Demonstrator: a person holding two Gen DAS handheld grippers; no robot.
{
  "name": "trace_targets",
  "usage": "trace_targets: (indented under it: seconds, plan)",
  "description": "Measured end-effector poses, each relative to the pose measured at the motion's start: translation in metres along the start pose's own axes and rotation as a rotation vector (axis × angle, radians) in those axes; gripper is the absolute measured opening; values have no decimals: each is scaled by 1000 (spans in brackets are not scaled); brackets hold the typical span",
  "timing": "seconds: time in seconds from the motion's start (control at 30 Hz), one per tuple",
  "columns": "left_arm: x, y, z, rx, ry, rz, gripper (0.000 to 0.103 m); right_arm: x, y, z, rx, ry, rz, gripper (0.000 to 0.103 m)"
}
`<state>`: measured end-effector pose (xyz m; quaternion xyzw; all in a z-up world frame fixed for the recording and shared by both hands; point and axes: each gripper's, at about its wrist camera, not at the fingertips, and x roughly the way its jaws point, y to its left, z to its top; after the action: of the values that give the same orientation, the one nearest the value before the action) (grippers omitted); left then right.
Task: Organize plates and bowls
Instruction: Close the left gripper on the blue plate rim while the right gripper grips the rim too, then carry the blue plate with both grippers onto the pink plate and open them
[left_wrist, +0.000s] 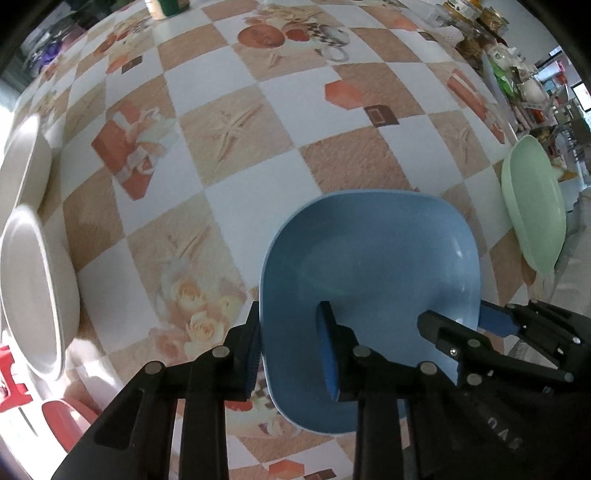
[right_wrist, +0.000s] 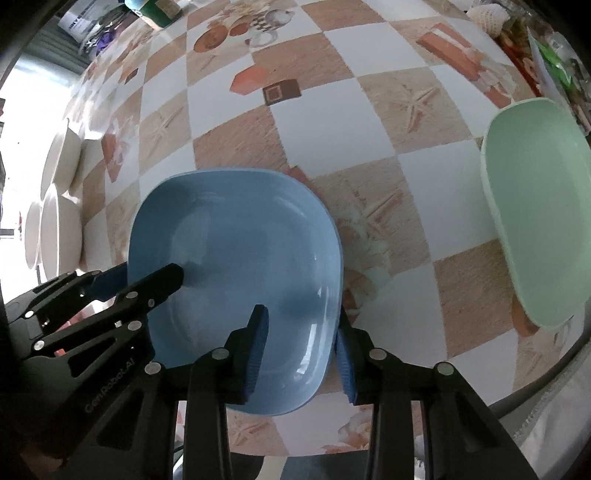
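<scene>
The blue plate (left_wrist: 369, 254), near the counter's (left_wrist: 229, 88) front edge, is gripped by the rim on opposite sides by the left claw (left_wrist: 291, 350) and right claw (right_wrist: 301, 354). It should be kept level and moved evenly toward the green plate (right_wrist: 535, 229).

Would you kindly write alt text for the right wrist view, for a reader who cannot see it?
Two pairs of black tongs grip a blue plate by opposite rims, the right tongs at its near right edge and the left tongs at its left edge, over a checked tablecloth. A green plate lies to the right, white bowls far left.
</scene>
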<state>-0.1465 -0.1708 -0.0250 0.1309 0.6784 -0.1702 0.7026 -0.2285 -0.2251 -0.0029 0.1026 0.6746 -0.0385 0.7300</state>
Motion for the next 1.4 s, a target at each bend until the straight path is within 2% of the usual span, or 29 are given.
trace_targets:
  seconds: [0.27, 0.63, 0.73, 0.87, 0.93, 0.97, 1.03, 1.07, 1.1, 1.2, 1.4]
  plan:
    - [1, 21, -48, -27, 26, 17, 31, 12, 32, -22, -72, 40, -23, 38]
    - [0, 73, -123, -143, 73, 54, 31, 25, 113, -53, -264, 120, -9, 38]
    - [1, 80, -133, -169, 75, 57, 31, 26, 131, -62, -309, 138, -13, 38]
    - [1, 79, -144, -185, 64, 52, 31, 33, 148, -63, -328, 147, -32, 38]
    - [3, 91, -162, -187, 56, 48, 31, 51, 160, -54, -323, 153, -47, 38]
    - [4, 101, -161, -187, 54, 47, 31, 52, 163, -55, -325, 155, -46, 38]
    - [5, 94, -174, -193, 50, 43, 31, 46, 160, -50, -332, 161, -46, 38]
    - [5, 94, -174, -194, 50, 39, 31, 48, 162, -39, -334, 161, -53, 38]
    - [6, 99, -158, -195, 51, 36, 31, 49, 163, -39, -337, 161, -56, 38]
    - [1, 98, -161, -194, 51, 32, 31, 67, 172, -65, -337, 154, -64, 38]
    - [7, 104, -162, -196, 65, 24, 31, 64, 176, -65, -325, 165, -56, 38]
